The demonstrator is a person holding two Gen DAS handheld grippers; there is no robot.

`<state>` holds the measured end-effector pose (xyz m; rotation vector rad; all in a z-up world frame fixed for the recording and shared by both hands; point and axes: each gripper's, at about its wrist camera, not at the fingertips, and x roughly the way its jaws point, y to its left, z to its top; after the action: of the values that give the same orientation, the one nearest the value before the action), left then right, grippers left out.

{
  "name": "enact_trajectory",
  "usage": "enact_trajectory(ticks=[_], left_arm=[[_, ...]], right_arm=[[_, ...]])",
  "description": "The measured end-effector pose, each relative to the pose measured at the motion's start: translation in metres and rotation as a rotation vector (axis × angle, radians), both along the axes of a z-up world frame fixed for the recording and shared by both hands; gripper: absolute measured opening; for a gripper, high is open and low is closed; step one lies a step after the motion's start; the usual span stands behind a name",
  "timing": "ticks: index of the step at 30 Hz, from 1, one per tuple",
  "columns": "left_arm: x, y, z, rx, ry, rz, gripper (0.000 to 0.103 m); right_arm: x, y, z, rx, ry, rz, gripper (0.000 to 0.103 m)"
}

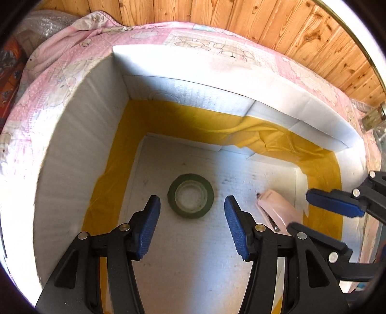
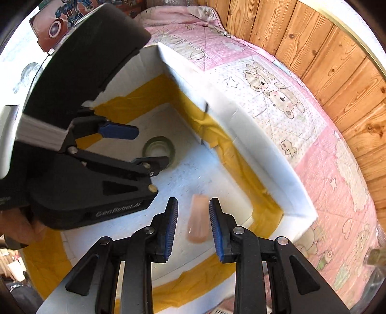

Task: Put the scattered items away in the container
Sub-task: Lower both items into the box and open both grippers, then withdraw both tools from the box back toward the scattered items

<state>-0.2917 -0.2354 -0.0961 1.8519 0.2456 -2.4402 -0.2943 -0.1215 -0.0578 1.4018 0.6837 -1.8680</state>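
Tape lay on the box floor below my wide-open, empty left gripper, while my right gripper, jaws apart, straddled the blurred pink stapler without pressing it.

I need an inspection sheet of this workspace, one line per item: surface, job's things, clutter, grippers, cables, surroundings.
Surface: pink quilt with a bear print, under the box.
Job's things: white foam box with yellow tape along its inner edges; green tape roll lying flat on the box floor; pink stapler also inside, blurred in the right wrist view.
Clutter: nothing seen on the quilt.
Grippers: left gripper open above the tape roll, not touching it; right gripper open, the stapler between its jaws but free of the pads.
Cables: nothing seen.
Surroundings: wooden wall behind the quilt.
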Motion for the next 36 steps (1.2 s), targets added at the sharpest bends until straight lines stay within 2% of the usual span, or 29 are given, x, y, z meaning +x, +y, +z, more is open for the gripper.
enact_trajectory(ticks=[11, 16, 27, 36], left_arm=[[0.038, 0.022, 0.03, -0.02, 0.029, -0.031, 0.058], [0.056, 0.04, 0.043, -0.036, 0.042, -0.055, 0.058], [0.117, 0.061, 0.069, -0.035, 0.079, -0.09, 0.058], [0.164, 0.076, 0.088, -0.027, 0.117, -0.113, 0.058]], right_arm=[[0.045, 0.033, 0.026, -0.044, -0.002, -0.03, 0.029], [0.057, 0.028, 0.032, -0.069, 0.003, -0.033, 0.029], [0.117, 0.051, 0.054, -0.163, 0.037, -0.041, 0.03], [0.157, 0.08, 0.061, -0.292, 0.052, -0.092, 0.033]])
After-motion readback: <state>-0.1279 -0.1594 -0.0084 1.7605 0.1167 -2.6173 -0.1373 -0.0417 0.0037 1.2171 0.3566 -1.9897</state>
